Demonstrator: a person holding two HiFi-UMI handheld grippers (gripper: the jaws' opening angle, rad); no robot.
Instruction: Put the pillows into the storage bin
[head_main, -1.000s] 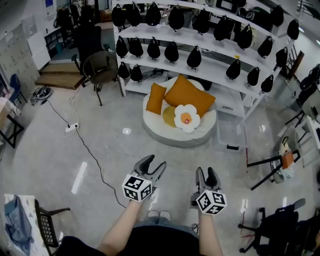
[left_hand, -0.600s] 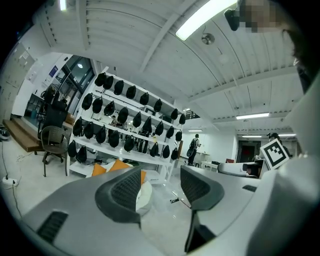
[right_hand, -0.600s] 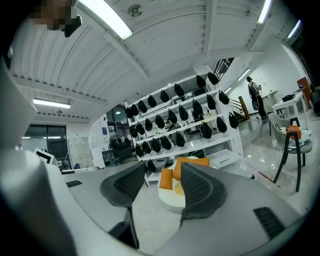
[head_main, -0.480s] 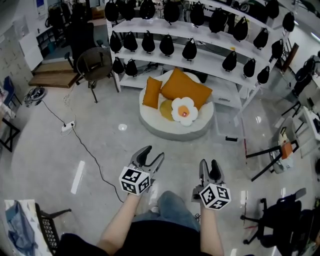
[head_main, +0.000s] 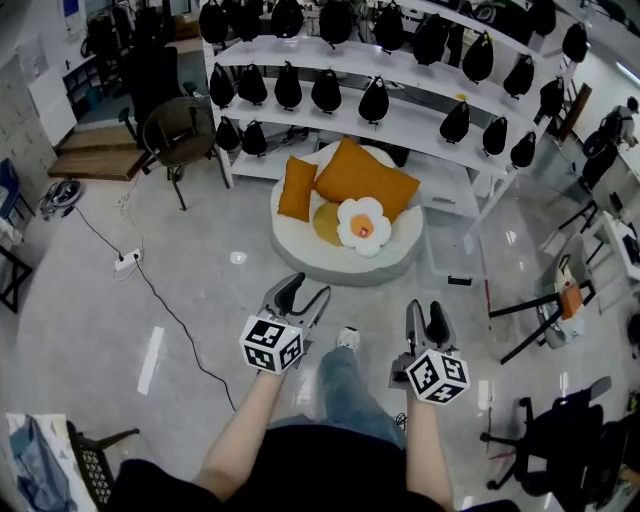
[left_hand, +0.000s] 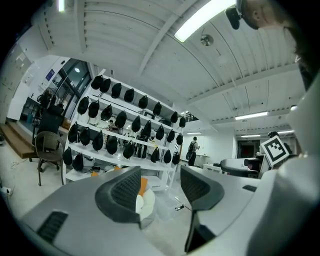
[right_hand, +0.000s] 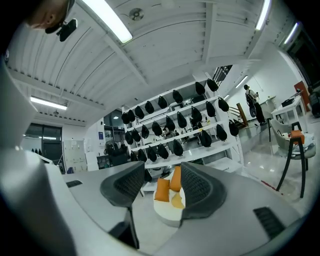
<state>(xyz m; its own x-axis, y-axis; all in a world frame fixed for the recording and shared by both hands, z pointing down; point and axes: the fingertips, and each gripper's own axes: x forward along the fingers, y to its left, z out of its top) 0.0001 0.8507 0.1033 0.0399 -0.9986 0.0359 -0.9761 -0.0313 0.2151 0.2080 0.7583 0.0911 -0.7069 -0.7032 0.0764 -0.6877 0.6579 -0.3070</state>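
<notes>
A round white floor cushion (head_main: 300, 250) lies in front of me with the pillows on it: a large orange pillow (head_main: 366, 180), a small orange pillow (head_main: 296, 188), a yellow round pillow (head_main: 326, 225) and a white flower pillow (head_main: 362, 224). A clear storage bin (head_main: 455, 252) stands on the floor just right of the cushion. My left gripper (head_main: 306, 289) and right gripper (head_main: 425, 312) are held level short of the cushion, both open and empty. The orange pillows (right_hand: 162, 190) show between the right jaws in the right gripper view. The cushion (left_hand: 148, 204) shows past the left jaws.
White shelving (head_main: 420, 125) hung with black bags stands behind the cushion. A brown chair (head_main: 180, 128) is at the back left. A cable with a power strip (head_main: 127, 262) crosses the floor on the left. A folding stand (head_main: 555, 310) and an office chair (head_main: 555, 440) are at the right.
I have walked toward the cushion, which now sits nearer in the head view. Both grippers moved forward with me. One leg and a white shoe now show between the arms.
</notes>
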